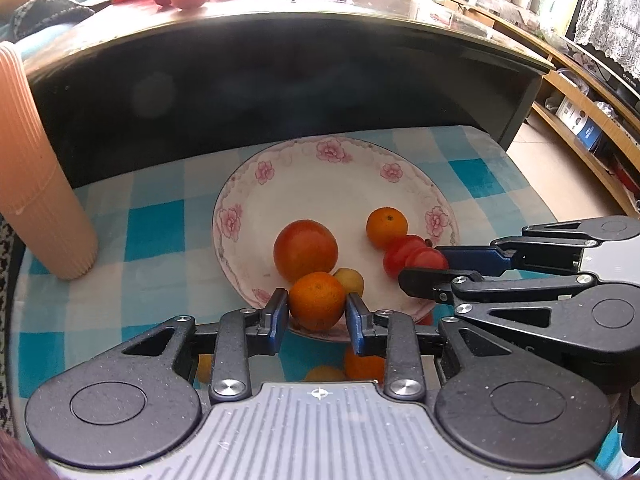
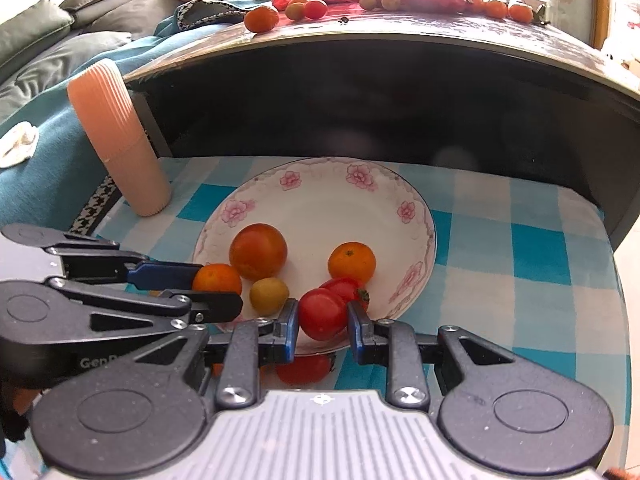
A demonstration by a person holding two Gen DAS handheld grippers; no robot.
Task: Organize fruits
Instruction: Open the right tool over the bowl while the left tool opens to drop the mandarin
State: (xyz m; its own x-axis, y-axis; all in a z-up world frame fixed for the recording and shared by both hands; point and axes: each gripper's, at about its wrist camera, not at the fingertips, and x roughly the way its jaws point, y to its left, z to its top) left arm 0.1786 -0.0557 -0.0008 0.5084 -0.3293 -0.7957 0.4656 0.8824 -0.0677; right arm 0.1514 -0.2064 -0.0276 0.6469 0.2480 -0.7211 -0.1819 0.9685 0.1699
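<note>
1. Plate (image 2: 416,200) sat on the blue/white check cloth (image 2: 532,248), w/ a dark table edge (image 2: 360,40) overhanging right behind it; bare cloth lay open to the right, a ribbed peach cup (image 2: 120,140) stood at the left-rear corner.
2. Far half of the plate was bare; fruit crowded its near half: big red-orange fruit (image 2: 258,250), sm. orange (image 2: 352,262), yellowish fruit (image 2: 269,295), a 2nd tomato (image 2: 346,286).
3. Left gripper (image 1: 317,308) was over the near rim, an orange (image 1: 317,300) squarely btwn its pads.
4. Its jaws were clamped on that orange, pads on both sides.
5. Right gripper (image 2: 323,318) came in beside it, a red tomato (image 2: 322,314) btwn its pads, touching the 2nd tomato.
6. Its jaws were clenched on the tomato.
7. More loose fruit (image 2: 262,19) lay on the tabletop behind.
</note>
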